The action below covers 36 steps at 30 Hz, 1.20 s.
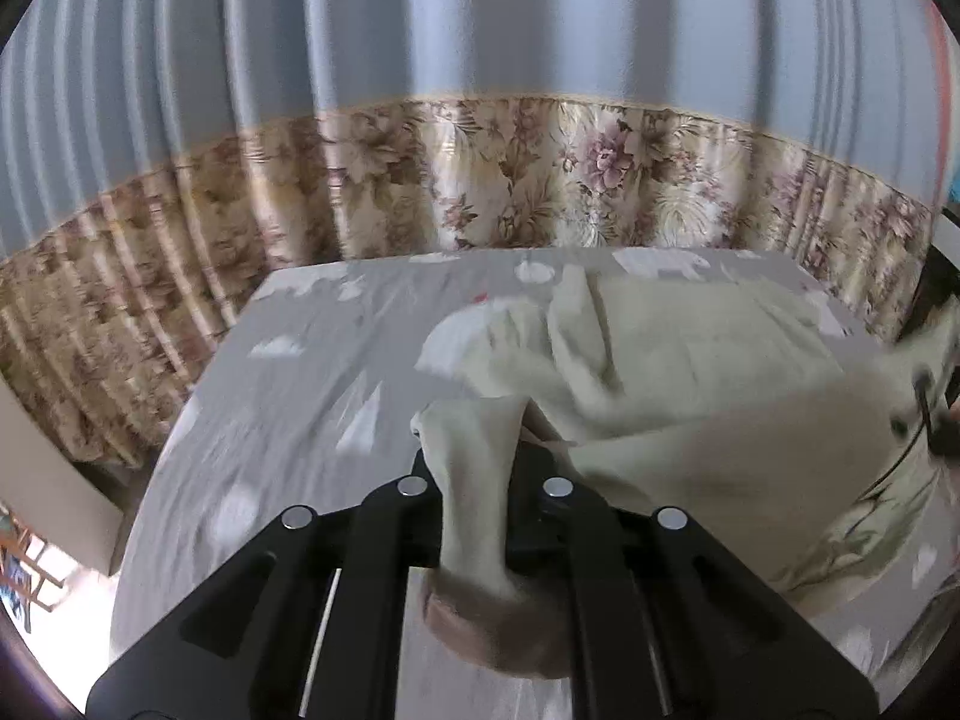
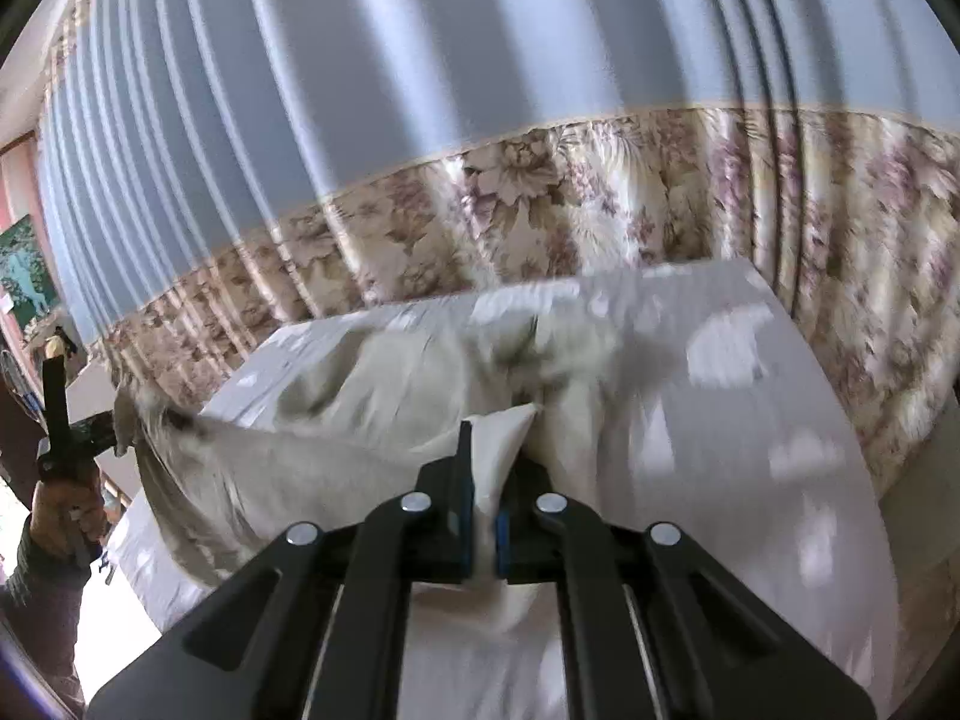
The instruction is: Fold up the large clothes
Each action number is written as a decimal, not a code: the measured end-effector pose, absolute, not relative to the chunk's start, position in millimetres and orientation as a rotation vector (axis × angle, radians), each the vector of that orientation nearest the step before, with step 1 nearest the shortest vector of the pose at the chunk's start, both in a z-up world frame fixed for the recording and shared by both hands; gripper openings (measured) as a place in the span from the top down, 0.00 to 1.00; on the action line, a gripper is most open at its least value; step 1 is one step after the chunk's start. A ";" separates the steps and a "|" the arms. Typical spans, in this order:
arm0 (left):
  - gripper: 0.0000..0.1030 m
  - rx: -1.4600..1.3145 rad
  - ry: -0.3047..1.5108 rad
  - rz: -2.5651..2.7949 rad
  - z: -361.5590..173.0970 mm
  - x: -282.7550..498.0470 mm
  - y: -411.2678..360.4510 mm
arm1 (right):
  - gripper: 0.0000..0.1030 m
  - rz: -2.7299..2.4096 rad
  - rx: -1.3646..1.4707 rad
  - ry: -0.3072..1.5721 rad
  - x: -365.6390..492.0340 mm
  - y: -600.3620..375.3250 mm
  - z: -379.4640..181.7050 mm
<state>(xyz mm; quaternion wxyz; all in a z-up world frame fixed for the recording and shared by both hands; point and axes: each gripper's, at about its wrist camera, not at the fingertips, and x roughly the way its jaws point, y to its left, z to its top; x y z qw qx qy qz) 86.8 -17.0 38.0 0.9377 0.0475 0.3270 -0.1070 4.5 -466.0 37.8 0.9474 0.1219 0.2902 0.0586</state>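
1. Garment, cream and crumpled, lies on the grey bed, stretched between both tools.
2. Left gripper is clamped on a bunched end at 6 o'clock.
3. Right gripper pinches another edge likewise.
4. No neat fold shows yet; judging by this, folding has barely begun.

A grey patterned bedsheet lies before a blue-and-floral curtain.
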 end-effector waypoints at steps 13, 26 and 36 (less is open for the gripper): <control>0.80 -0.006 1.009 -0.223 -15.8 304.8 -48.8 | 0.76 0.035 0.340 0.894 230.7 -500.5 -29.4; 0.03 -0.139 0.850 -0.164 42.1 291.9 -10.8 | 0.09 0.048 0.359 0.710 207.0 -503.6 15.5; 0.03 0.226 0.784 -0.222 -10.0 186.3 -82.7 | 0.09 0.176 0.155 0.796 132.2 -408.0 -19.8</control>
